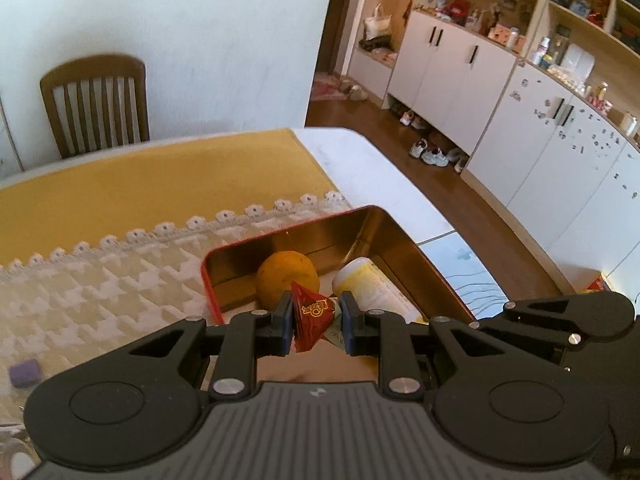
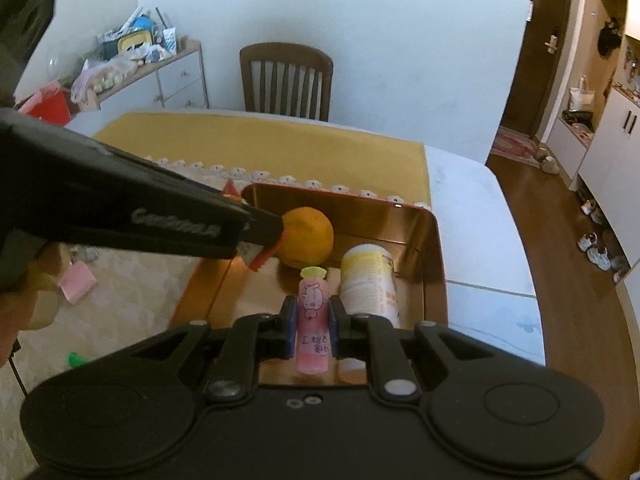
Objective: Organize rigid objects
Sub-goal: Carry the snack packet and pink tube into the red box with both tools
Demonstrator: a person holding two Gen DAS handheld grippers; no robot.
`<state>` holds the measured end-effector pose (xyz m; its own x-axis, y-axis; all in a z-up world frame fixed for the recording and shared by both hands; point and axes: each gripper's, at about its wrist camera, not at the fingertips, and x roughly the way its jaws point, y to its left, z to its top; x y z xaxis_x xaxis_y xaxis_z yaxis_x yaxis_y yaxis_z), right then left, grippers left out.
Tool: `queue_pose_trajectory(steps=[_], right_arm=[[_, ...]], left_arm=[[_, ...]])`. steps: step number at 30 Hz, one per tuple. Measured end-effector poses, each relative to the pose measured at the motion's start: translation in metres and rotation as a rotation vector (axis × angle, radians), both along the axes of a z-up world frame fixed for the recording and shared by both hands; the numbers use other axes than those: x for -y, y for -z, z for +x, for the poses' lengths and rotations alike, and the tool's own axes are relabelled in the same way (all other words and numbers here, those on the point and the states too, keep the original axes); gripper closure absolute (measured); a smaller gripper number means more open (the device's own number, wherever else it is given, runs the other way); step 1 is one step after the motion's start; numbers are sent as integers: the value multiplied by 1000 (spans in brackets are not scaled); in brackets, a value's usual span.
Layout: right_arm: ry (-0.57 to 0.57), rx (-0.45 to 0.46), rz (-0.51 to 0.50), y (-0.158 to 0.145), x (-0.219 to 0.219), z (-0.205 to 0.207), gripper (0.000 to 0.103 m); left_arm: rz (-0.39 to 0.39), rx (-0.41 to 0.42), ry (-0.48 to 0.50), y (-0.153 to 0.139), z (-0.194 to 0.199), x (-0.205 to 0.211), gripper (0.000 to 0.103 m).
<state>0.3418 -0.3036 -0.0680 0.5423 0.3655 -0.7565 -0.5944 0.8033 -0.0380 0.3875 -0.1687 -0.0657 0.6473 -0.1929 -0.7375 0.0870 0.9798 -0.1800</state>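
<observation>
My left gripper [image 1: 316, 305] is shut on a red pyramid-shaped packet [image 1: 310, 312] with gold print, held over the near left part of an open tin [image 1: 210, 280] with a red rim and a golden inside. In the tin lie an orange [image 1: 288, 278] and a yellow-and-white bottle [image 1: 374, 286] on its side. My right gripper [image 2: 313, 307] is shut on a pink tube [image 2: 312, 336] with a yellow cap and a cartoon pig, held over the tin's [image 2: 437, 248] near side. In the right wrist view the left gripper [image 2: 269, 240] reaches in from the left, beside the orange [image 2: 310, 236] and away from the bottle [image 2: 370, 280].
The tin sits on a lace-edged cloth [image 1: 100, 280] over a yellow tablecloth. A purple block [image 1: 25, 374], a pink block [image 2: 78, 282] and a green item [image 2: 76, 359] lie on the cloth to the left. The table's edge [image 2: 516, 280] drops off at right. A wooden chair [image 2: 286, 80] stands beyond.
</observation>
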Motion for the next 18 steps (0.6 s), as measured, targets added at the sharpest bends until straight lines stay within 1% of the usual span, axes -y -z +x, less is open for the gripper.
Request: queue_pose_trajectory(steps=[8,18], right_arm=[[-50,-50,-19,18,-1,11,89],[-78,-70,-68,31,0,14,89]], left_arm=[[2,-83,-17,30,18,9,80],[31,-141,-22,51,31,17,80]])
